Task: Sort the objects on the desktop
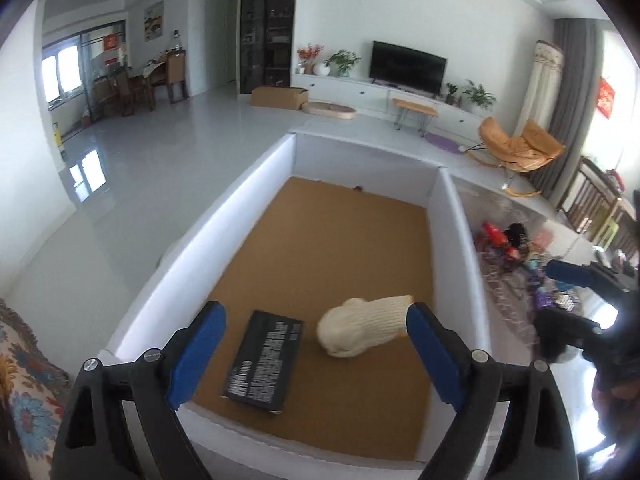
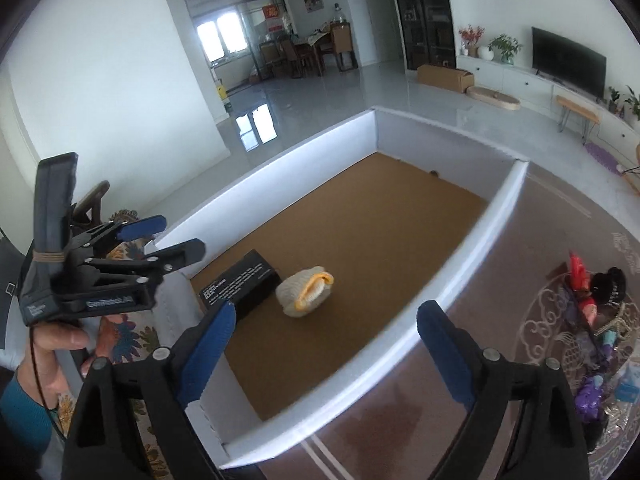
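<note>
Hovering over the white tray point(image 1: 460, 216), both hand-held grippers, left point(image 1: 316, 344) and right point(image 2: 322, 344), are gaping, released. Black box point(image 1: 264, 360) and knit glove point(image 1: 360, 330) are lying inside. Remaining clutter point(image 2: 596, 320), possibly toys, is waiting on the counter; next pick belongs there.

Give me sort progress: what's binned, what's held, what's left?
Done: black rectangular box and cream knitted glove lie in the white-walled cardboard bin. In hand: nothing; left gripper and right gripper are open. Left: mixed clutter pile outside on the table.
</note>
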Demonstrator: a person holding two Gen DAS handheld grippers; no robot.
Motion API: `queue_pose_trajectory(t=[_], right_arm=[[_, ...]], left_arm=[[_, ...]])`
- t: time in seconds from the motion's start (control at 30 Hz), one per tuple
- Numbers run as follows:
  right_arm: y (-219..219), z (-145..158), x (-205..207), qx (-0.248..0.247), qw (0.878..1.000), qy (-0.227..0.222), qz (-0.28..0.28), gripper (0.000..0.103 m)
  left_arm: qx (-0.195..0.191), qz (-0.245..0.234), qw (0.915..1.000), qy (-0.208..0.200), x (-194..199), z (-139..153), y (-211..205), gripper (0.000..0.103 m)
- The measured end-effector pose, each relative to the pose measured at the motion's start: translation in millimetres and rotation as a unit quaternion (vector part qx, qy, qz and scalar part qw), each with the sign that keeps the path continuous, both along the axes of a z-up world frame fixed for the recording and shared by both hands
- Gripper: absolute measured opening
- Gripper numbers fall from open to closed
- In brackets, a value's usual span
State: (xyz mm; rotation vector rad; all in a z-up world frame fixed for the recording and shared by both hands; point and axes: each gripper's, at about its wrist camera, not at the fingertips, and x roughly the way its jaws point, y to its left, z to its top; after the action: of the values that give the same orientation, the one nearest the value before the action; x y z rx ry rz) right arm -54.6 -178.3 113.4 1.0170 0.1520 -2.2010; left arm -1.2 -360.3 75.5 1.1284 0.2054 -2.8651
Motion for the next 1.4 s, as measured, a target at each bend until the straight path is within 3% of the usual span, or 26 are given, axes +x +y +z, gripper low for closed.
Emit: queue_pose_trajectory(t=[0.13, 0.2, 0.27, 0.37, 0.47, 0.53, 0.73, 0.87, 1.2, 1.4], right_arm=[[102.8, -13.6, 20.6, 0.026, 0.994, 0.058, -0.086, 0.102], [161.5, -33.2, 35.6, 0.05, 0.987, 0.063, -0.14, 0.102], [222.1, -58.4, 46.2, 0.079, 0.976, 0.055, -0.196, 0.102], [308.4, -95.0, 61.7, 0.119, 0.958, 0.016, -0.262, 0.102], [359.9, -128.4, 70.5, 0.159, 0.938, -0.023, -0.307, 0.102], [387.3, -138.0, 66.8, 0.141, 0.938, -0.043, -0.314, 0.103], [413.8, -140.9, 50.1, 0.117, 0.929, -0.055, -0.347, 0.103], [415.3, -143.0, 43.9, 0.112, 0.927, -0.042, -0.357, 0.103], [413.9, -143.1, 42.9, 0.112, 0.927, -0.041, -0.357, 0.103], [413.7, -143.2, 43.0, 0.113, 0.926, -0.041, -0.357, 0.103]], left_arm=[[0.027, -0.118, 0.9919, 0.037, 23.3, 26.6, 87.0, 0.096], [0.03, -0.174, 0.983, 0.049, 33.2, 30.9, 133.3, 0.103], [0.03, -0.22, 0.9743, 0.041, 36.8, 21.8, 177.9, 0.103], [0.011, -0.253, 0.9674, -0.012, 24.1, -24.6, 237.3, 0.103], [-0.034, -0.258, 0.9644, -0.05, -5.9, -82.7, 276.5, 0.103], [-0.057, -0.245, 0.9654, -0.068, -24.0, -113.5, 287.6, 0.103], [-0.044, -0.209, 0.9713, -0.106, -65.6, -158.3, 283.4, 0.103], [-0.075, -0.201, 0.9712, -0.104, -79.9, -159.9, 284.0, 0.103], [-0.057, -0.177, 0.9783, -0.091, -133.0, -161.7, 289.9, 0.103], [-0.056, -0.181, 0.9777, -0.091, -135.9, -161.6, 289.4, 0.103]])
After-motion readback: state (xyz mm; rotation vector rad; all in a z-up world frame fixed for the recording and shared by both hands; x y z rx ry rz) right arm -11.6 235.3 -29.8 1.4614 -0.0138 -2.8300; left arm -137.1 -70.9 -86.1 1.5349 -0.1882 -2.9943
